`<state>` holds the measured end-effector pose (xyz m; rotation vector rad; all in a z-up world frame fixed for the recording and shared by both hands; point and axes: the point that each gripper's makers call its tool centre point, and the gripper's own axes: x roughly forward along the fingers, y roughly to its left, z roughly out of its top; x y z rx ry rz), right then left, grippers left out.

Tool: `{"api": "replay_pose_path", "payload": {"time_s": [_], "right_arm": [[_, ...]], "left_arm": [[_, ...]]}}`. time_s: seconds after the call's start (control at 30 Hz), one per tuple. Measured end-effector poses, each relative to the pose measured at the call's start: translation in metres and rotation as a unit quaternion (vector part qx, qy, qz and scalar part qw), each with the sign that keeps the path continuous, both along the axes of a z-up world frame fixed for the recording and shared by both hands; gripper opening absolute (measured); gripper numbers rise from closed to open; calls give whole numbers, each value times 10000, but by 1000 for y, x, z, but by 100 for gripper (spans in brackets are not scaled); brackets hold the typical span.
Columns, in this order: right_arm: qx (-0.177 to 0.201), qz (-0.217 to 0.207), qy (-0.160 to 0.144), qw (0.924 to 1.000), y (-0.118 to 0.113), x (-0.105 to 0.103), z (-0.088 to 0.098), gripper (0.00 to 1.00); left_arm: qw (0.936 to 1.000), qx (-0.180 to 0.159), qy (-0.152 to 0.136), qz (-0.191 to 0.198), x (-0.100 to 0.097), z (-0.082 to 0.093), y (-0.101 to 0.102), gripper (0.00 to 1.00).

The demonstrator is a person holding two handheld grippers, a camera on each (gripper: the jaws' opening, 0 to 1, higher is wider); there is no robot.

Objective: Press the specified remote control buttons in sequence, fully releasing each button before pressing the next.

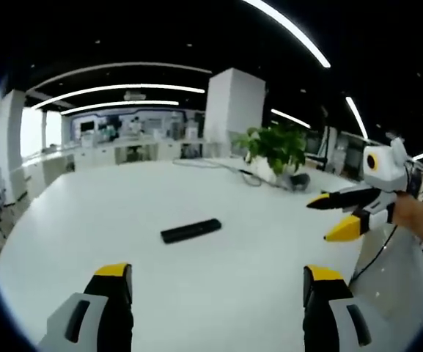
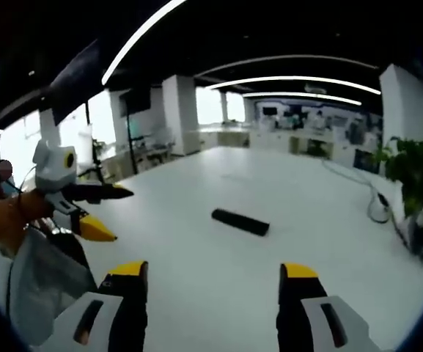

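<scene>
Left claw (image 1: 218, 282) hangs above the white tabletop (image 1: 123, 213) with its yellow-tipped jaws spread wide and nothing between them; the black remote control (image 1: 190, 230) lies flat on the tabletop just beyond those jaws, well clear of them. Right claw (image 2: 212, 282) is the same story in its own view, jaws wide apart and empty, the remote control (image 2: 240, 221) lying ahead of it untouched. In the left gripper view the right claw (image 1: 328, 218) comes in to the right of the remote, held by a hand (image 1: 420, 220), its two jaws parted and gripping nothing. In the right gripper view the left claw (image 2: 112, 213) sits left of the remote, jaws also parted. Beyond the remote, at the tabletop's far edge, stands a potted plant (image 1: 276, 150) with a cable (image 1: 229, 169) trailing beside it.
</scene>
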<state>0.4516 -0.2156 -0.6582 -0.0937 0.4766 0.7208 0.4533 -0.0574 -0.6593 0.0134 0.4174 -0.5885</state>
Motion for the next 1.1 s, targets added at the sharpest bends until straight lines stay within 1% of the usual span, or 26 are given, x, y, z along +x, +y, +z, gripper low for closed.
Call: {"api": "replay_pose_path", "payload": {"time_s": [0.07, 0.2, 0.3, 0.63, 0.87, 1.1], "right_arm": [[-13, 8, 29, 10000, 0, 3, -3, 71], [-6, 27, 48, 10000, 1, 8, -4, 73], [-34, 98, 92, 9999, 2, 10, -6, 72], [-136, 133, 88, 9998, 0, 17, -8, 70], [-206, 146, 59, 9997, -4, 28, -8, 69], [-307, 191, 68, 9993, -7, 39, -12, 68]], "left_arm": [[10000, 2, 53, -14, 3, -3, -2, 100], [10000, 22, 55, -58, 9, -5, -4, 100], [9999, 67, 79, -111, 12, -6, -4, 100], [9997, 100, 186, -94, 22, -13, 4, 100], [9996, 152, 228, -80, 33, -18, 8, 100], [9992, 211, 305, -134, 42, -27, 9, 100]]}}
